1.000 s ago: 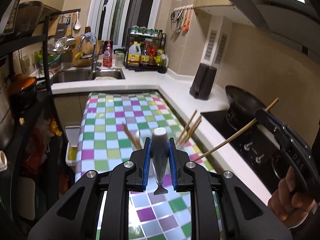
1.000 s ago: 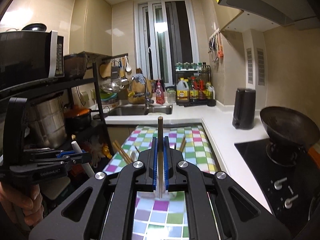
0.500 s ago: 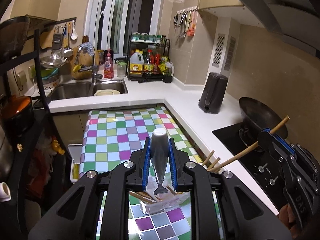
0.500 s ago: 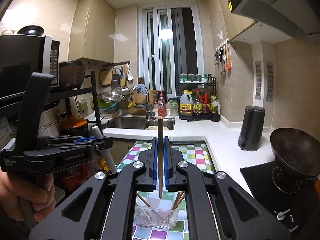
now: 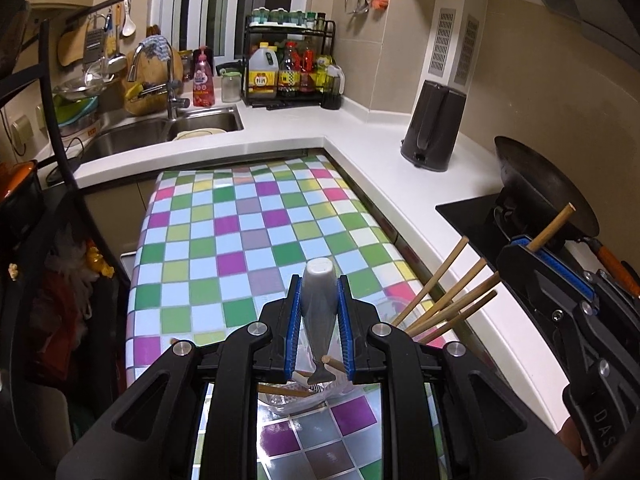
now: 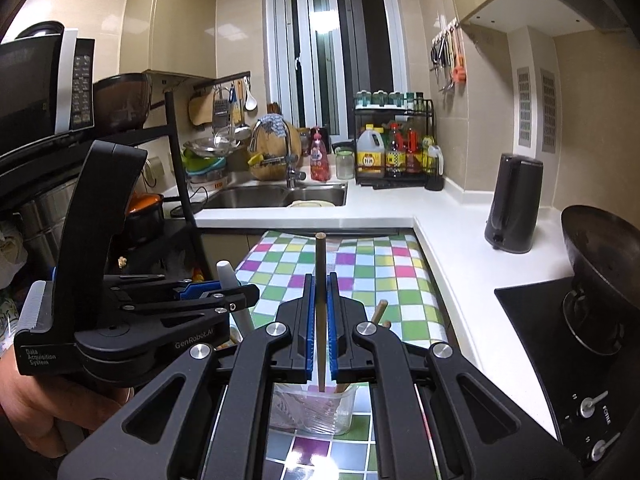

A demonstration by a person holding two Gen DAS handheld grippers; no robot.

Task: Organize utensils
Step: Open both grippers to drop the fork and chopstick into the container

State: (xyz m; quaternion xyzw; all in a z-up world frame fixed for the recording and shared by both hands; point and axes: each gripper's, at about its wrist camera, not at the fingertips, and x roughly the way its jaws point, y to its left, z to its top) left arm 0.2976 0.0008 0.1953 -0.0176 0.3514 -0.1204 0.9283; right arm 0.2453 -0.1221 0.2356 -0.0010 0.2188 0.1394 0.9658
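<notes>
My left gripper (image 5: 319,294) is shut on the pale grey handle of a utensil (image 5: 317,280), whose narrow lower end hangs just over a clear container (image 5: 296,402). Several wooden chopsticks (image 5: 450,298) lean out of that container to the right. My right gripper (image 6: 320,286) is shut on a single wooden chopstick (image 6: 320,256), held upright with its lower tip at the mouth of the clear container (image 6: 314,410). In the right wrist view the left gripper (image 6: 230,296) is close on the left, with a hand (image 6: 44,408) on its grip.
The container stands on a table with a checked cloth (image 5: 240,240). A white counter (image 5: 384,168) wraps round it, bearing a black kettle (image 5: 434,126), a wok (image 5: 540,184) on the hob, a sink (image 5: 160,128) and a bottle rack (image 5: 288,68). A dark shelf unit (image 6: 48,128) stands left.
Both grippers have come forward and down, each still holding its utensil. The clear container, earlier ahead on the table, now lies right under both sets of fingers.
</notes>
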